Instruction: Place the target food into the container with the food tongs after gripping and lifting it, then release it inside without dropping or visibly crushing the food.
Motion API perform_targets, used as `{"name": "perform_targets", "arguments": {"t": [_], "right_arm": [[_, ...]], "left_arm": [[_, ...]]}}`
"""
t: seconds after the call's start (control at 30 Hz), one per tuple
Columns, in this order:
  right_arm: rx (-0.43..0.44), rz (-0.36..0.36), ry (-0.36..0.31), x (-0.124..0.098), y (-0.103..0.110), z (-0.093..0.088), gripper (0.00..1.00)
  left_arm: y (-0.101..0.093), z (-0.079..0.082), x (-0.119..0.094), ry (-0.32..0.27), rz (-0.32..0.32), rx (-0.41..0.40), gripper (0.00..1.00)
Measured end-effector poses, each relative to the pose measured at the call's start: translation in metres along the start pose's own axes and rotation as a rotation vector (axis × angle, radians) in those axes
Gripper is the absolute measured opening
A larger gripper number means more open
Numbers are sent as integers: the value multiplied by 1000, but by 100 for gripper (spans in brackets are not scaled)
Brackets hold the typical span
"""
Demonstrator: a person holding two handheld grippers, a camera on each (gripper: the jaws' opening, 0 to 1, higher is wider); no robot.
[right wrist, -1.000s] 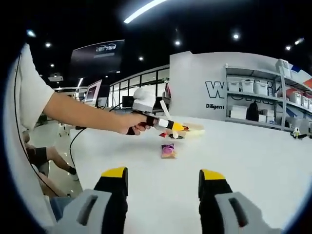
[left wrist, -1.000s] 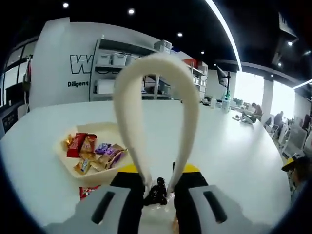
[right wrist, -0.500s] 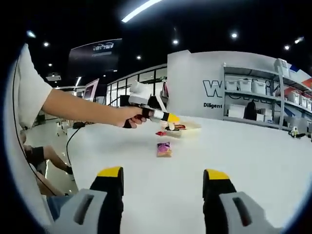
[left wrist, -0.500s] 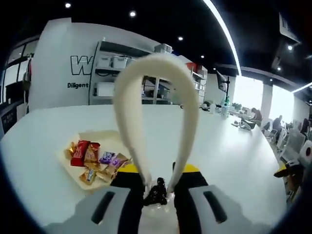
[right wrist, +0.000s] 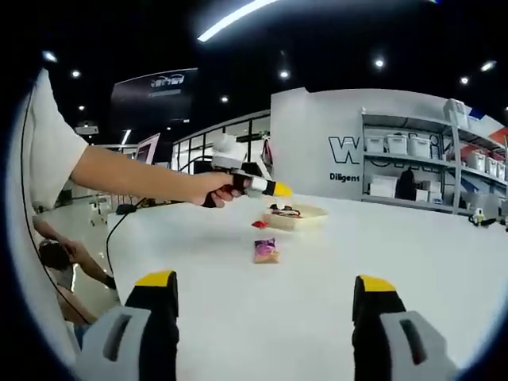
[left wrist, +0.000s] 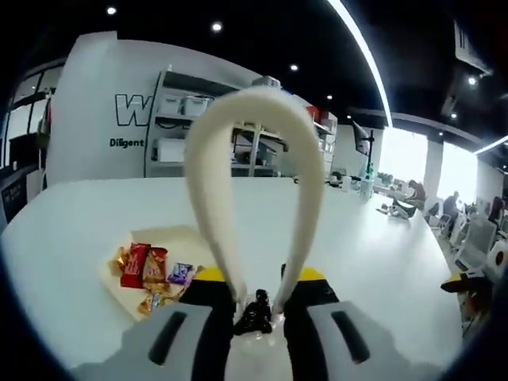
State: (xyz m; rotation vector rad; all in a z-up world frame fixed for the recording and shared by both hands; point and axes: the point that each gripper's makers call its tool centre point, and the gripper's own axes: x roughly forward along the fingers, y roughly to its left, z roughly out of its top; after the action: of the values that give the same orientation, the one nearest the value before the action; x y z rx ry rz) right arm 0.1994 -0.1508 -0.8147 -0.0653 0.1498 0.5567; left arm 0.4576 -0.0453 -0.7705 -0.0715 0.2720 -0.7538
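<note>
My left gripper is shut on cream food tongs, whose loop arches up through the left gripper view. A small dark piece sits between the tong arms near the jaws; what it is I cannot tell. Left of the tongs lies a cream tray holding several wrapped sweets. In the right gripper view, a hand holds the left gripper above the tray. A pink wrapped sweet and a red one lie on the table beside the tray. My right gripper stands open, holding nothing.
The white table stretches wide around the tray. The person's bare arm reaches in from the left, and a black cable trails off the table edge. Shelves with boxes stand behind.
My right gripper's jaws have spread wider. The left gripper with the tongs has risen a little over the tray, and the tray has slid lower left in its view.
</note>
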Motion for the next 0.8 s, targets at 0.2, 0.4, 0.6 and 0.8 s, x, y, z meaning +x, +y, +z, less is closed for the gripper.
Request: {"name": "perform_targets", "arguments": {"t": [0.2, 0.4, 0.6, 0.8], "right_arm": [[-13, -2, 8, 2, -1, -1, 96], [-2, -12, -4, 1, -7, 1, 99], [6, -25, -3, -1, -13, 2, 99], [6, -40, -1, -3, -18, 3, 98]], "left_arm": [[10, 12, 4, -13, 9, 14, 20], [28, 18, 8, -25, 40, 0, 20], [45, 21, 14, -18, 70, 2, 20], [64, 10, 24, -2, 113, -10, 20]]}}
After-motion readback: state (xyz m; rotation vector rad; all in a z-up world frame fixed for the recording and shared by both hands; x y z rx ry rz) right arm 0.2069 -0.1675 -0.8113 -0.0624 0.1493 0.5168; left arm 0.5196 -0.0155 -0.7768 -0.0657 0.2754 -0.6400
